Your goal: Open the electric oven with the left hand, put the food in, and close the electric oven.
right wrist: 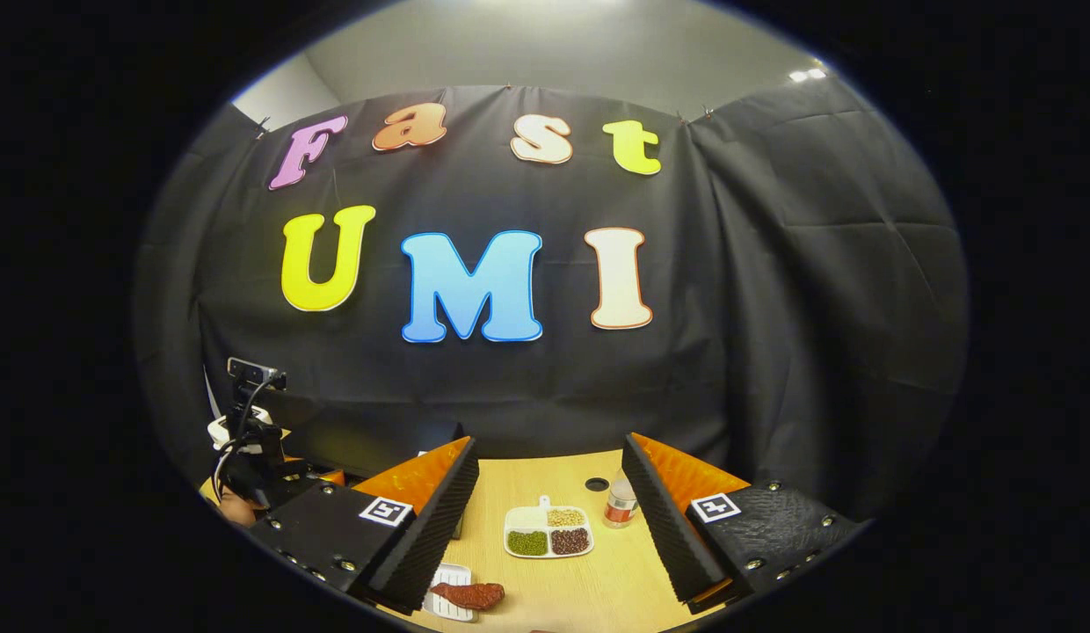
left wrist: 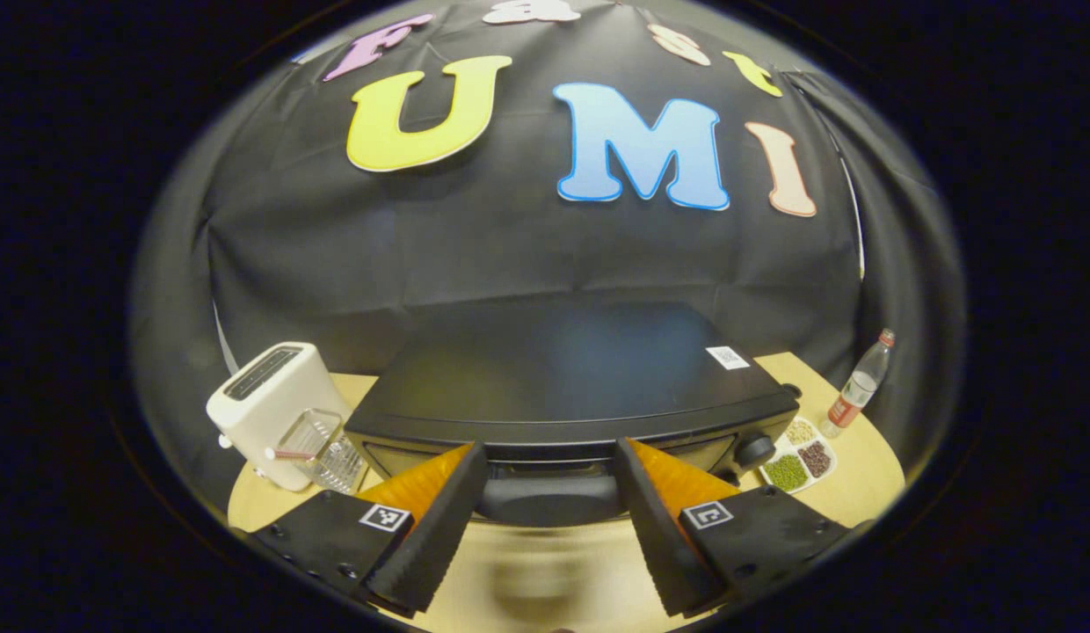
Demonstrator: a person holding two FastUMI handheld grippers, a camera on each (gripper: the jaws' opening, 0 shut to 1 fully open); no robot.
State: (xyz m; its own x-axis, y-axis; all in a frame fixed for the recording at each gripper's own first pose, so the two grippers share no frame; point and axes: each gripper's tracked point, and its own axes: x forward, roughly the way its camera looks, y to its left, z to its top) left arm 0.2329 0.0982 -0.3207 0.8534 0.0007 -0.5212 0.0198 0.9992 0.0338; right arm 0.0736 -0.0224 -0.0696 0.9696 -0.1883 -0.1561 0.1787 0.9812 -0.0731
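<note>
The black electric oven (left wrist: 563, 369) stands close in front in the left gripper view, its door shut. My left gripper (left wrist: 549, 450) is open, with its fingers on either side of the dark door handle (left wrist: 549, 498) and not pressing it. In the right gripper view, my right gripper (right wrist: 549, 444) hangs open and holds nothing above the wooden table (right wrist: 598, 598). A reddish-brown piece of food (right wrist: 468, 595) lies on a small white tray (right wrist: 446, 580) below the gripper's left finger. A dark corner of the oven (right wrist: 369, 435) shows at the left.
A white toaster (left wrist: 272, 404) and a clear glass container (left wrist: 325, 448) stand left of the oven. Right of it are a control knob (left wrist: 756, 450), a divided dish of beans (left wrist: 800, 459) (right wrist: 548, 532) and a plastic bottle (left wrist: 857, 387) (right wrist: 621, 501). The other gripper's camera mount (right wrist: 255, 374) is at far left.
</note>
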